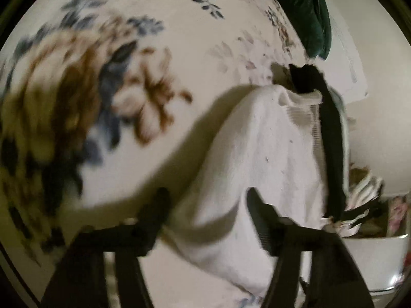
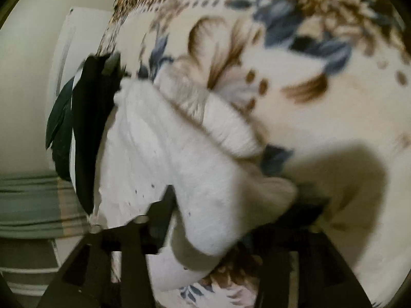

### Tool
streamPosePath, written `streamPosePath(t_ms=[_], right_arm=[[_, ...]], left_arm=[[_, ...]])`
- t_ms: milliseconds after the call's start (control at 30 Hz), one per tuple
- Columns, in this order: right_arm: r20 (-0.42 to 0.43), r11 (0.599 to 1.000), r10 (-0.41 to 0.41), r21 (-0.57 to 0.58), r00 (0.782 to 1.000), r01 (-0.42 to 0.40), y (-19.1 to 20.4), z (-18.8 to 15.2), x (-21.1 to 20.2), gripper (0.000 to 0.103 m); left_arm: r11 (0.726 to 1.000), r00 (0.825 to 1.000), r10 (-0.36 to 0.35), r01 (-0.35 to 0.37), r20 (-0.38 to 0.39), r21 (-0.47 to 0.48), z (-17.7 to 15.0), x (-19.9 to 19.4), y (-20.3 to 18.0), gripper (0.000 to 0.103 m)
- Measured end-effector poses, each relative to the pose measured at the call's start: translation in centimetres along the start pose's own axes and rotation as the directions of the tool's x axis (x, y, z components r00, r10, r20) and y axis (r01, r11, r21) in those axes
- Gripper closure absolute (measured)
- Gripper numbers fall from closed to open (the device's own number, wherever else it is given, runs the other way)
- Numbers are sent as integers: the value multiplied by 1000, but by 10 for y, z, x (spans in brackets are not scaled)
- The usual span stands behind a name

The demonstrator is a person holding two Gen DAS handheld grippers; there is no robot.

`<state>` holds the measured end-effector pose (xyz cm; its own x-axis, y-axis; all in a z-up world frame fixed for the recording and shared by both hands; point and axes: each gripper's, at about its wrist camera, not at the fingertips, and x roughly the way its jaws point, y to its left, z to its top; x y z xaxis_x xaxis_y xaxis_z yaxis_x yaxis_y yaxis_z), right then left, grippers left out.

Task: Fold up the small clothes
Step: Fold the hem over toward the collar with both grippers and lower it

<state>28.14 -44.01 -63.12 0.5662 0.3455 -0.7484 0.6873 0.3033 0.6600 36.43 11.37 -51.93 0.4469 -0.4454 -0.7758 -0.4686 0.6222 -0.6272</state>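
1. White sock (image 1: 267, 154) lies on the floral blanket (image 1: 159, 59), running forward between both grippers.
2. Left gripper (image 1: 208, 205) straddles one end, jaws apart (grip uncertain, blurred).
3. Right gripper (image 2: 231, 205) likewise straddles its end, likely readying a fold.

A home bedroom: a floral blanket (image 1: 179, 51) covers the bed, a green pillow (image 1: 308, 12) beside it.

A bed covered by a cream blanket (image 1: 179, 38) printed with brown and blue flowers carries the things. A white knitted sock (image 1: 269, 154) lies on it (its ribbed cuff at the far end), and a black garment (image 1: 331, 133) lies just beside the sock, along the bed's edge.
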Motion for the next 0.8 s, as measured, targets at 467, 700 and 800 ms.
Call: streamPosePath(t_ms=[467, 700, 800], right_arm=[[41, 982, 145, 115, 989, -149, -6, 0, 29, 71], [36, 990, 133, 39, 990, -134, 13, -16, -9, 76], [16, 993, 114, 16, 993, -114, 9, -35, -39, 77]], left_arm=[[998, 986, 26, -35, 163, 53, -14, 24, -35, 78], [996, 979, -10, -7, 202, 84, -35, -45, -36, 80], [996, 987, 11, -25, 160, 86, -56, -78, -21, 80]])
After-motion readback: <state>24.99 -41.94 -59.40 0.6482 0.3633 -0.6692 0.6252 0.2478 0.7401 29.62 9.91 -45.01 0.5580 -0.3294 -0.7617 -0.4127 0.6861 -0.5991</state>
